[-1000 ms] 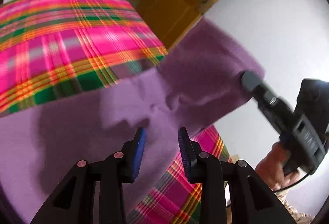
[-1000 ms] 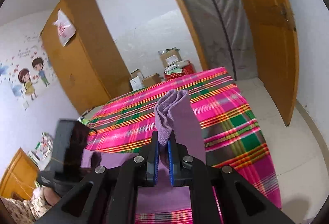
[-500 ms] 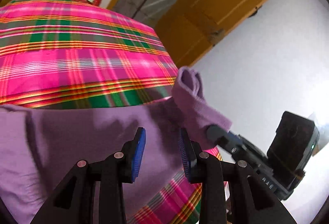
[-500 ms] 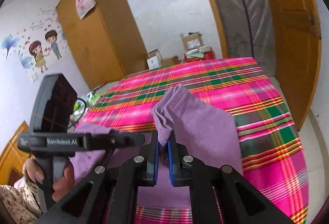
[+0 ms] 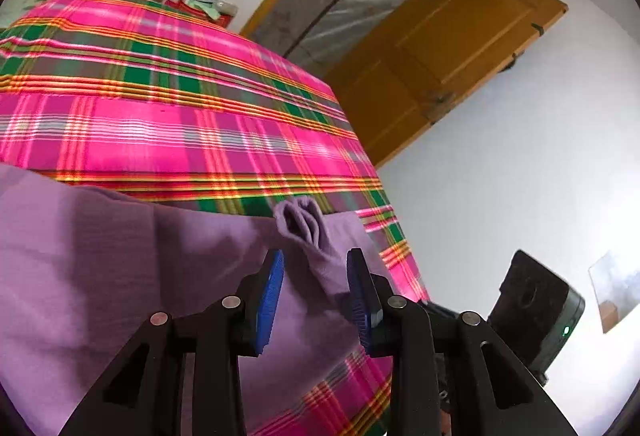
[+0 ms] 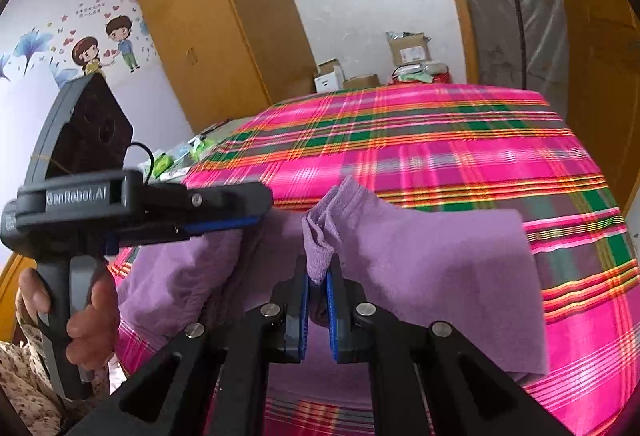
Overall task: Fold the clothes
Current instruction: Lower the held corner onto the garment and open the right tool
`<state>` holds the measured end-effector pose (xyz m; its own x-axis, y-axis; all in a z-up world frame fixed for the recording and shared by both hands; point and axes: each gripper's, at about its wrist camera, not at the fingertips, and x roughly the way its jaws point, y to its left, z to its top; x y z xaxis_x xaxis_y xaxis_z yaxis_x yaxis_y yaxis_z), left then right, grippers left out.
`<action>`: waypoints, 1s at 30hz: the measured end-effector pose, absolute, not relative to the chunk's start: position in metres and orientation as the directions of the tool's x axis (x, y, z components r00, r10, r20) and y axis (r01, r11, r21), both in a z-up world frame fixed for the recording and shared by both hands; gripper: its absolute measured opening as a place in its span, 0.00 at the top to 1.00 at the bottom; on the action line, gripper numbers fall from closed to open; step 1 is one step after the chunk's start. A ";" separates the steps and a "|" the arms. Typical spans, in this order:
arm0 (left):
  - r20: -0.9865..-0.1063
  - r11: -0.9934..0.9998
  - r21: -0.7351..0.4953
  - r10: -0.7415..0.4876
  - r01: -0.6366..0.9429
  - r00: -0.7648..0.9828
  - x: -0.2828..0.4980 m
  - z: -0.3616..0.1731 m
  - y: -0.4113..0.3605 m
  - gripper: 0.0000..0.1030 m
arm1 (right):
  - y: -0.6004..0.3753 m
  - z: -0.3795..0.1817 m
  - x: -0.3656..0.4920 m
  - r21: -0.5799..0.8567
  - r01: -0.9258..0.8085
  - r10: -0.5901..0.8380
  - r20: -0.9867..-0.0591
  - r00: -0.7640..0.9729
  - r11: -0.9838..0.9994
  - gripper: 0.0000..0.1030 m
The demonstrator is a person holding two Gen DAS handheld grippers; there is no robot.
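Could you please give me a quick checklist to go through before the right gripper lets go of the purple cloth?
1. Right gripper has its jaws shut on a bunched corner of the purple cloth: ok.
2. Left gripper has its jaws open with nothing clamped, cloth only lying beneath: ok.
3. The folded flap lies over the cloth layer below, on the plaid bedspread: ok.
4. Flap edges line up with the layer beneath: cannot tell, the lower edges are hidden.
5. Cloth is smooth: not ok, wrinkles show near the left gripper.
6. The two grippers are apart, not touching: ok.
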<state>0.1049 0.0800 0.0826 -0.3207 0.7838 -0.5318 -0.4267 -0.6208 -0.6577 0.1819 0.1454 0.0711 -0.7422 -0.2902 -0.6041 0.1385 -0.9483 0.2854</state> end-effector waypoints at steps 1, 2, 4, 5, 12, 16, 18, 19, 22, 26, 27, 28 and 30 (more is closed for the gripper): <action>-0.532 -0.623 -0.661 0.782 -0.419 -0.323 0.104 0.082 0.078 0.68 | 0.143 0.070 0.181 0.293 0.146 -0.301 -0.605 -0.737 -0.945 0.92; -0.532 -0.626 -0.661 0.780 -0.414 -0.330 0.103 0.081 0.075 0.68 | 0.140 0.069 0.180 0.296 0.152 -0.308 -0.606 -0.733 -0.943 0.92; -0.535 -0.631 -0.658 0.776 -0.411 -0.335 0.103 0.080 0.072 0.68 | 0.136 0.067 0.179 0.295 0.158 -0.312 -0.608 -0.730 -0.943 0.92; -0.534 -0.630 -0.660 0.776 -0.408 -0.335 0.102 0.079 0.071 0.68 | 0.134 0.065 0.178 0.293 0.160 -0.313 -0.611 -0.727 -0.943 0.92; -0.545 -0.639 -0.663 0.769 -0.390 -0.333 0.098 0.070 0.067 0.68 | 0.122 0.044 0.171 0.283 0.160 -0.313 -0.657 -0.686 -0.946 0.92; -0.554 -0.646 -0.660 0.763 -0.383 -0.333 0.095 0.067 0.066 0.68 | 0.118 0.037 0.173 0.268 0.161 -0.304 -0.671 -0.677 -0.950 0.92; -0.556 -0.649 -0.659 0.761 -0.381 -0.334 0.094 0.065 0.066 0.68 | 0.117 0.035 0.175 0.270 0.163 -0.307 -0.671 -0.675 -0.949 0.90; -0.558 -0.650 -0.658 0.760 -0.380 -0.333 0.094 0.064 0.067 0.68 | 0.117 0.034 0.176 0.272 0.164 -0.309 -0.671 -0.674 -0.948 0.88; -0.565 -0.654 -0.655 0.756 -0.378 -0.330 0.092 0.063 0.068 0.68 | 0.113 0.034 0.180 0.283 0.189 -0.334 -0.665 -0.668 -0.940 0.83; -0.565 -0.657 -0.646 0.754 -0.390 -0.334 0.091 0.066 0.073 0.68 | 0.108 0.033 0.186 0.311 0.231 -0.385 -0.660 -0.645 -0.922 0.80; -0.565 -0.656 -0.643 0.754 -0.394 -0.335 0.091 0.067 0.075 0.68 | 0.108 0.033 0.188 0.321 0.240 -0.398 -0.658 -0.639 -0.916 0.80; -0.565 -0.657 -0.641 0.754 -0.397 -0.335 0.091 0.068 0.077 0.68 | 0.109 0.033 0.190 0.331 0.249 -0.412 -0.656 -0.633 -0.910 0.80; -0.569 -0.658 -0.636 0.753 -0.403 -0.332 0.090 0.069 0.081 0.68 | 0.110 0.033 0.193 0.346 0.260 -0.430 -0.653 -0.623 -0.902 0.80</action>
<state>0.0901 0.0811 0.0686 -0.3323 0.7525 -0.5686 -0.4030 -0.6583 -0.6358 0.1926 0.1102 0.0326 -0.6232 -0.4300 -0.6533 0.2595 -0.9016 0.3460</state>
